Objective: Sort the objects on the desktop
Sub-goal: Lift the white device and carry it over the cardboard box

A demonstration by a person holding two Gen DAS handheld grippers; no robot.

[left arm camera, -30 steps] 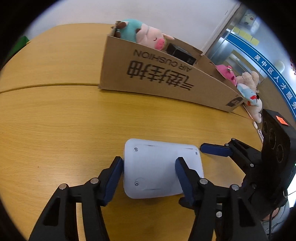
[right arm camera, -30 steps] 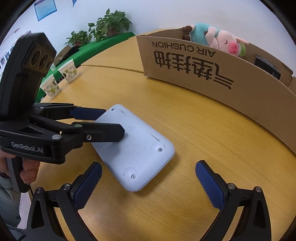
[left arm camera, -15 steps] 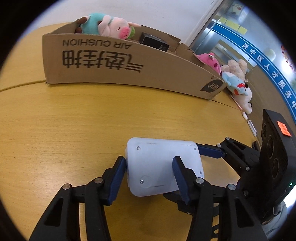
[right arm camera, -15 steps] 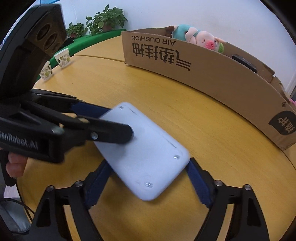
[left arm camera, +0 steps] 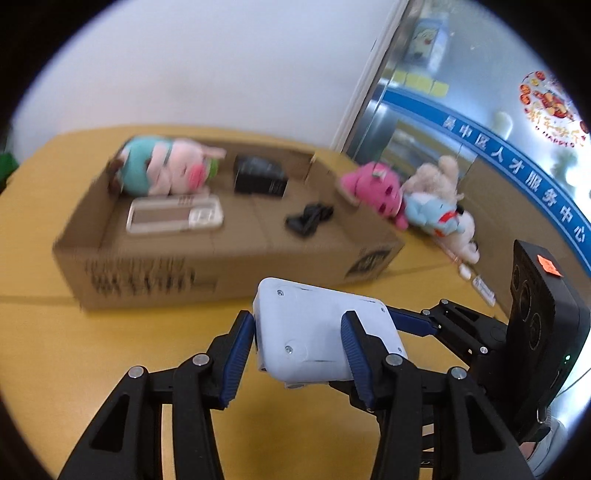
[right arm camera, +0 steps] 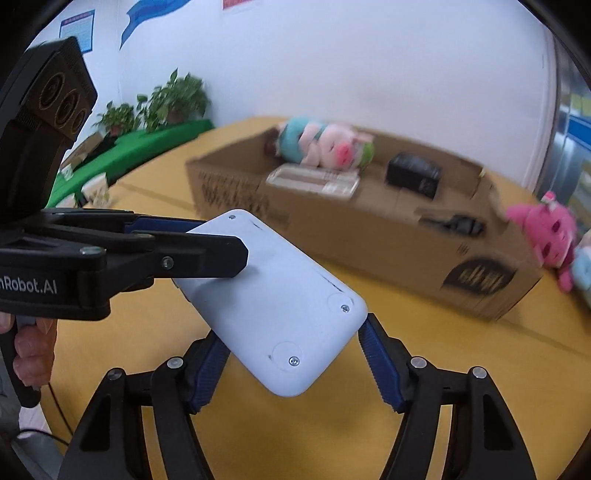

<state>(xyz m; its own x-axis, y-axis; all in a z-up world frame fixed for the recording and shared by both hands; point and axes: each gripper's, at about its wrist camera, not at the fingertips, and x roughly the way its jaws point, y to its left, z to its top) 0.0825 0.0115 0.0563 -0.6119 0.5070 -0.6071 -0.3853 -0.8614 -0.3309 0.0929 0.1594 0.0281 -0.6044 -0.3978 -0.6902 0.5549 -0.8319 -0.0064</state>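
Beyond wooden table (left arm camera: 55,343), white wall (left arm camera: 207,66)

I read this as an office or public service lobby: I'm working over a big curved wooden table (left arm camera: 110,369) under plain white walls, and at far right a glass front carries a blue band (left arm camera: 517,177) of Chinese lettering. At far left I see potted plants (right arm camera: 162,103) on a green ledge and posters (right arm camera: 75,31) on the wall. A cardboard box (left arm camera: 229,254) of toys and gadgets sits on the table.
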